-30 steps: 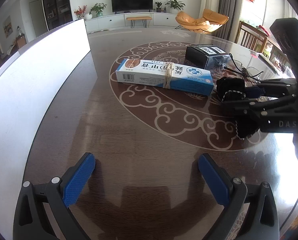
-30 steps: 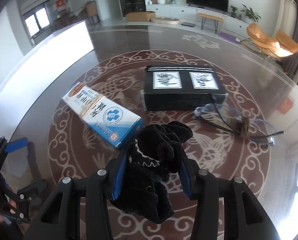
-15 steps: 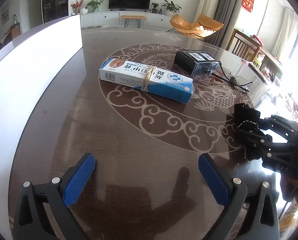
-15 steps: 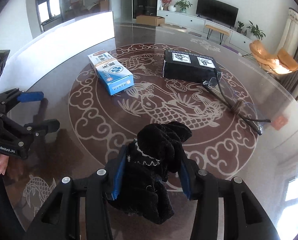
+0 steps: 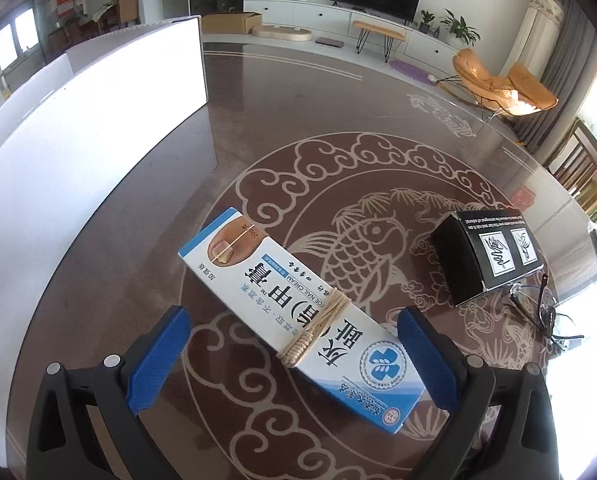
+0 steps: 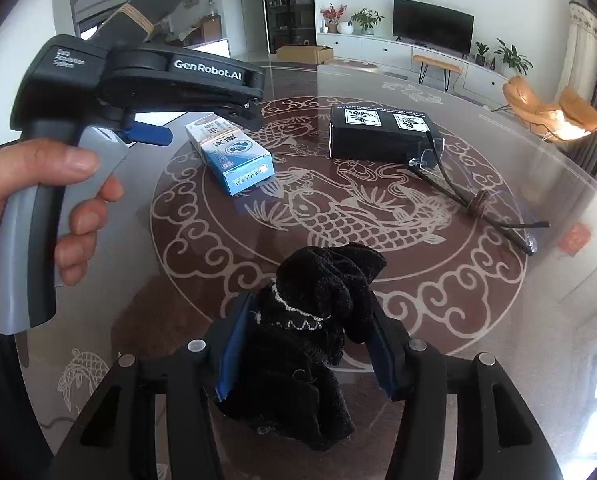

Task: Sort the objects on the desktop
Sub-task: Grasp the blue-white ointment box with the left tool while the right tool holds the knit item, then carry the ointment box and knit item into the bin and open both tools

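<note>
The left gripper (image 5: 294, 354), jaws wide open, is now straddling the cream box (image 5: 298, 308) on the table (image 5: 258, 128), readying a grasp, while the right gripper (image 6: 302, 352) is clamping the black sock (image 6: 314, 320).

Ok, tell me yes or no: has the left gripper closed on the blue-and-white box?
No: the left gripper is open, its blue pads standing clear on either side of the blue-and-white box, which lies on the table.

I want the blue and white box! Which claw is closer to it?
Left. The left claw is open with the blue and white box between its fingers; the right claw, shut on the black sock, sits farther back.
</note>
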Motion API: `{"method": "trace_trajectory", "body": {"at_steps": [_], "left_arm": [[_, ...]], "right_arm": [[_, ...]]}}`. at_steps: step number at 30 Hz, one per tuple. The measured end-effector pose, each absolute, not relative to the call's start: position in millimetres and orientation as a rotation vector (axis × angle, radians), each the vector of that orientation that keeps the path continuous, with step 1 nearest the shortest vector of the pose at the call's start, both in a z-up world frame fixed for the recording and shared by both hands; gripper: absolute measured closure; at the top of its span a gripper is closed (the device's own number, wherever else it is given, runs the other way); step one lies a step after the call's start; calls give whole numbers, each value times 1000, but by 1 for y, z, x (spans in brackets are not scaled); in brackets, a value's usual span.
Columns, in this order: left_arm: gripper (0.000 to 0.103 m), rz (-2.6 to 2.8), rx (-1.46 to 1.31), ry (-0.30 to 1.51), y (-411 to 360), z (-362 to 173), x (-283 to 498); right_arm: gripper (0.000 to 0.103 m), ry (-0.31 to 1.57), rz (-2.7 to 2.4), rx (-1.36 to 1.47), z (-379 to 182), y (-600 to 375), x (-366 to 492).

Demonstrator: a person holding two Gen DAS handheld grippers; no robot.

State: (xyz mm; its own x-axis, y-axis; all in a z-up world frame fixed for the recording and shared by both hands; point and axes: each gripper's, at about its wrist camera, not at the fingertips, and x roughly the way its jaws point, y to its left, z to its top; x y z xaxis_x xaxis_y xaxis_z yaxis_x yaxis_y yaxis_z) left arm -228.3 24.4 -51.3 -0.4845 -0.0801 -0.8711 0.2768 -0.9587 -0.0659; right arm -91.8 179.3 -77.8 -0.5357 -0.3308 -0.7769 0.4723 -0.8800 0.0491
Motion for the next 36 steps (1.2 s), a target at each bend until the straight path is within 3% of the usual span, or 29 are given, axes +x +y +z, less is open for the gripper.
{"method": "trace_trajectory", "body": {"at_steps": [4, 6, 8, 18, 19, 21, 23, 25, 26, 27, 28, 29, 30, 31, 32, 36], "left_arm": [[1, -2562, 1470, 142, 22, -63, -227], [40, -2678, 1396, 80, 16, -60, -210], [59, -2746, 1399, 23, 9, -58, -198], [55, -2925, 1469, -57, -7, -59, -102], [51, -2928, 1468, -77, -5, -60, -99], [23, -2924, 1485, -114, -2, -61, -99], [20, -2912, 1486, -124, -3, -62, -98], [20, -2909, 1485, -116, -4, -60, -99], [28, -2911, 1473, -117, -6, -60, -97], [52, -2922, 1443, -118, -8, -57, -92], [59, -2929, 1430, -119, -9, -56, -90], [59, -2926, 1433, -116, -12, -55, -89], [59, -2936, 1427, -105, -15, -54, -85], [60, -2946, 1424, -87, -18, -53, -81], [60, -2951, 1430, -33, -23, -51, -79], [60, -3043, 1291, 121, -36, -17, -60]], "right_arm": [[48, 217, -2396, 1164, -77, 179, -90], [48, 210, -2395, 1163, -77, 180, -88], [48, 204, -2393, 1163, -77, 180, -88], [48, 236, -2402, 1164, -77, 178, -88], [48, 245, -2403, 1164, -78, 177, -88], [43, 257, -2390, 1160, -77, 175, -88], [24, 271, -2378, 1170, -79, 173, -88], [21, 280, -2383, 1177, -80, 172, -89], [20, 274, -2380, 1177, -80, 173, -90], [20, 259, -2374, 1177, -80, 174, -91], [20, 242, -2375, 1177, -80, 176, -91], [20, 239, -2386, 1187, -80, 178, -91], [21, 243, -2395, 1198, -80, 180, -89], [37, 250, -2399, 1201, -77, 180, -86], [63, 243, -2385, 1216, -75, 181, -84], [65, 259, -2389, 1196, -55, 175, -70]]}}
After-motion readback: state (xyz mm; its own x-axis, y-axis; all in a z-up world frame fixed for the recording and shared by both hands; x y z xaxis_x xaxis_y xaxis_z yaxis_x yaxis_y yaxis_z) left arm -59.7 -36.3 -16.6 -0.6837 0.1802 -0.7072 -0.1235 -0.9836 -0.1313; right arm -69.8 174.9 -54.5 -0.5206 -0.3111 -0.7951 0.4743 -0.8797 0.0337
